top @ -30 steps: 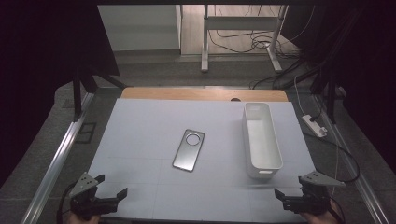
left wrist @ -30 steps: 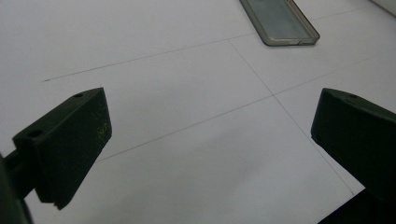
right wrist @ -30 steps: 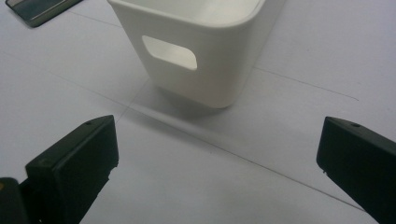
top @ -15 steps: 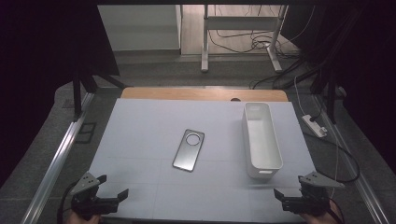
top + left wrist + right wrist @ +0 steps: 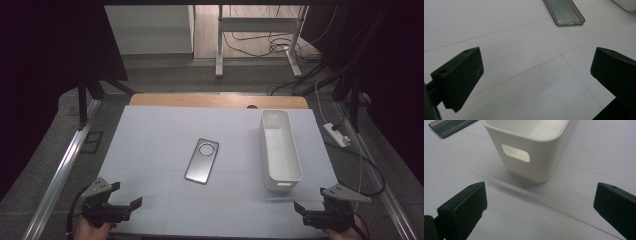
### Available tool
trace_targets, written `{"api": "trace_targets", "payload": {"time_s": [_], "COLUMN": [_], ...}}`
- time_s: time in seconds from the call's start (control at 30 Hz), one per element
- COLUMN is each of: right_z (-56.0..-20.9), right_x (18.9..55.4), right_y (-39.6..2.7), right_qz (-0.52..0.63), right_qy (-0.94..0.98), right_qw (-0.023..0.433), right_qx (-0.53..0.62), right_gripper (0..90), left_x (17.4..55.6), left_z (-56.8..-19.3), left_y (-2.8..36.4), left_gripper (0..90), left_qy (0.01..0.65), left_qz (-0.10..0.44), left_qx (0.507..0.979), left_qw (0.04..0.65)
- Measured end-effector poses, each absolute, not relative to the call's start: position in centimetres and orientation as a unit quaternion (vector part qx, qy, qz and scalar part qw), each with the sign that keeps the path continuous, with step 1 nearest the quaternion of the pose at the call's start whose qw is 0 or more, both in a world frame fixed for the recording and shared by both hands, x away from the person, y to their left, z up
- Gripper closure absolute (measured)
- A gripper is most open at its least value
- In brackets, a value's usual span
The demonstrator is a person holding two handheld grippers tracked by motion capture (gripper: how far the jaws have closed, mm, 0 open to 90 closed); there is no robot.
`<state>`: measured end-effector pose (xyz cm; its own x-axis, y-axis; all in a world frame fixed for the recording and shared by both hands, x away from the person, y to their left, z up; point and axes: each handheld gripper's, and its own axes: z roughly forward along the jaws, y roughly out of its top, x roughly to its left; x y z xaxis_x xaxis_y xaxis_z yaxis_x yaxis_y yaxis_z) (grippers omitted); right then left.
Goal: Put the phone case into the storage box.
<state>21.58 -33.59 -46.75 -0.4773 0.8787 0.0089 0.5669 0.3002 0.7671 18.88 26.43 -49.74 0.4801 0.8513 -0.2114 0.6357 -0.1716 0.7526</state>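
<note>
A clear grey phone case (image 5: 202,160) with a round camera hole lies flat in the middle of the white table (image 5: 165,130). To its right stands a long white bin (image 5: 280,148), empty inside, with a handle slot in its near end (image 5: 515,152). My left gripper (image 5: 120,204) rests at the table's front left corner, open, with bare table between its jaws; the case's near end (image 5: 565,12) lies ahead of it. My right gripper (image 5: 311,214) sits open at the front right corner, a short way in front of the bin (image 5: 529,142).
A wooden strip (image 5: 215,101) runs along the table's far edge. Metal rails (image 5: 60,175) flank the table. A white power strip (image 5: 336,134) and cables lie on the floor to the right. Desk legs and cables stand beyond the table.
Both grippers have shifted slightly at the front corners, the left one a little lower and nearer the edge. The case and bin have not moved.
</note>
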Motion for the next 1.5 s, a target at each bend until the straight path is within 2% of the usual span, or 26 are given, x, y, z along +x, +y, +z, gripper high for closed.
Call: {"api": "trace_targets", "payload": {"time_s": [0.77,1.13,1.5], "right_z": [-46.8,-46.8,-46.8], "right_x": [21.7,21.8,21.8], "right_y": [-33.4,-33.4,-33.4], "right_qz": [0.364,0.364,0.364], "right_qy": [0.781,0.782,0.781], "right_qw": [0.211,0.209,0.209], "right_qx": [0.462,0.461,0.462], "right_gripper": [0.0,0.0,0.0], "left_x": [24.2,26.3,28.7], "left_z": [-48.8,-48.0,-47.8], "left_y": [23.5,22.5,20.5], "left_gripper": [0.0,0.0,0.0], "left_qy": [0.457,0.449,0.427], "left_qz": [0.111,0.097,0.089], "left_qx": [0.794,0.799,0.826], "left_qw": [0.385,0.388,0.357]}}
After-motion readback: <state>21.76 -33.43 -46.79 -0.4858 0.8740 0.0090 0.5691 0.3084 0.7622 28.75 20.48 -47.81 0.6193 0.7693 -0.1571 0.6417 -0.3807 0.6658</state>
